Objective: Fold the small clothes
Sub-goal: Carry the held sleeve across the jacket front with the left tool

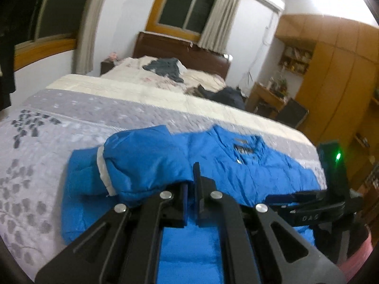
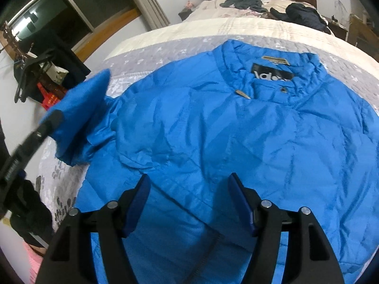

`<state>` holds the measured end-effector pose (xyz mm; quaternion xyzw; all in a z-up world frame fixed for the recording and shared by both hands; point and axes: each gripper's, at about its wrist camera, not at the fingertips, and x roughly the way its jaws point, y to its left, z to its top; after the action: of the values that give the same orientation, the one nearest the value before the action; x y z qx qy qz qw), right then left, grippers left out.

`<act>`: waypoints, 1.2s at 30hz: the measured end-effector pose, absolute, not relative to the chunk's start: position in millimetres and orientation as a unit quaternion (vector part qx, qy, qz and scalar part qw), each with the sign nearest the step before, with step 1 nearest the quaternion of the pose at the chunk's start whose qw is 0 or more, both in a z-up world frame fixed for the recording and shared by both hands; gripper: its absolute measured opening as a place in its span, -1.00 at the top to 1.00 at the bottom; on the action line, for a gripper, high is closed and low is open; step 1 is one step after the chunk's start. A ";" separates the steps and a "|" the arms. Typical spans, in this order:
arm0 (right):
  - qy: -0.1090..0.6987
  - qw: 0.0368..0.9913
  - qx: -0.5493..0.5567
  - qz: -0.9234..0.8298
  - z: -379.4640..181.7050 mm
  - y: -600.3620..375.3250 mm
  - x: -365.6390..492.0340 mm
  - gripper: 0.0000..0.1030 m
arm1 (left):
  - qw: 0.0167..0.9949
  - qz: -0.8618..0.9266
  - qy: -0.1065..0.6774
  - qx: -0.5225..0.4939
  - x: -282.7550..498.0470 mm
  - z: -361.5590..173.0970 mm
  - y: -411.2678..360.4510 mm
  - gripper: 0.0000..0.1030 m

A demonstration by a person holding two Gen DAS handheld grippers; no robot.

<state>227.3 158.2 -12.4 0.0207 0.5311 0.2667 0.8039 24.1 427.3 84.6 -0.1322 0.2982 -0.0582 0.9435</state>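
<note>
Blue jacket (image 1: 248, 165): puffy, spread flat on the bed (image 1: 118, 108), directly ahead of and under both grippers.

Left wrist view
- left gripper (image 1: 193, 179): clenched on the jacket sleeve (image 1: 142, 161); fabric pinched between the pads, sleeve bunched up and lifted just ahead-left of the fingers.
- sleeve cuff: white lining strip (image 1: 104, 172) shows left of the gripper.
- jacket body: lies right of and beyond the left gripper, collar far side.
- right gripper (image 1: 279, 198): seen side-on at right, low over the jacket; green LED (image 1: 338, 157) lit on its body.
- bed cover: grey with leaf print near, cream band beyond the jacket.
- background: dark clothes (image 1: 165, 68) piled near the headboard, window (image 1: 187, 7) with curtain, wooden wardrobe (image 1: 338, 82) far right.

Right wrist view
- right gripper (image 2: 189, 184): released, fingers spread wide, nothing between them; hovers over the lower middle of the jacket (image 2: 225, 130).
- collar (image 2: 272, 71): straight ahead, far end, black label and zip pull visible.
- zipper: runs down between the fingers toward the camera.
- left gripper (image 2: 51, 120): far left, blurred, holding the raised sleeve (image 2: 83, 101) above the bed (image 2: 165, 47).
- contact between right gripper and fabric: cannot tell.
</note>
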 end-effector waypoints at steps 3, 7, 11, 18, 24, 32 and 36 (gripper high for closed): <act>0.536 0.802 0.024 0.262 -17.2 151.1 229.5 -0.31 | 0.932 -0.065 0.329 -0.139 37.8 63.4 415.9 0.97; 0.540 0.798 0.030 0.264 -21.4 144.3 231.9 -0.31 | 0.915 -0.076 0.370 -0.145 50.9 34.5 411.6 0.95; 0.544 0.797 0.029 0.262 -24.2 145.5 233.7 -0.32 | 0.890 -0.090 0.409 -0.183 62.1 11.1 423.2 0.87; 0.552 0.791 0.036 0.262 -20.4 148.6 236.8 -0.35 | 0.862 -0.152 0.422 -0.234 38.0 22.8 439.2 0.22; 0.537 0.792 0.035 0.290 2.6 174.4 236.1 -0.35 | 0.885 -0.153 0.357 -0.256 -2.0 60.9 483.8 0.07; 0.561 0.751 0.045 0.345 0.1 249.1 239.1 -0.34 | 0.880 -0.003 0.403 -0.251 40.7 9.7 531.4 0.14; 0.574 0.738 0.045 0.350 -8.2 273.4 242.9 -0.22 | 0.877 -0.005 0.420 -0.234 54.7 -8.6 528.8 0.14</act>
<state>242.9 273.4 -8.2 0.0453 0.5745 0.3501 0.7385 54.7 528.8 -8.6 -0.2339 0.4197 -0.0054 0.8770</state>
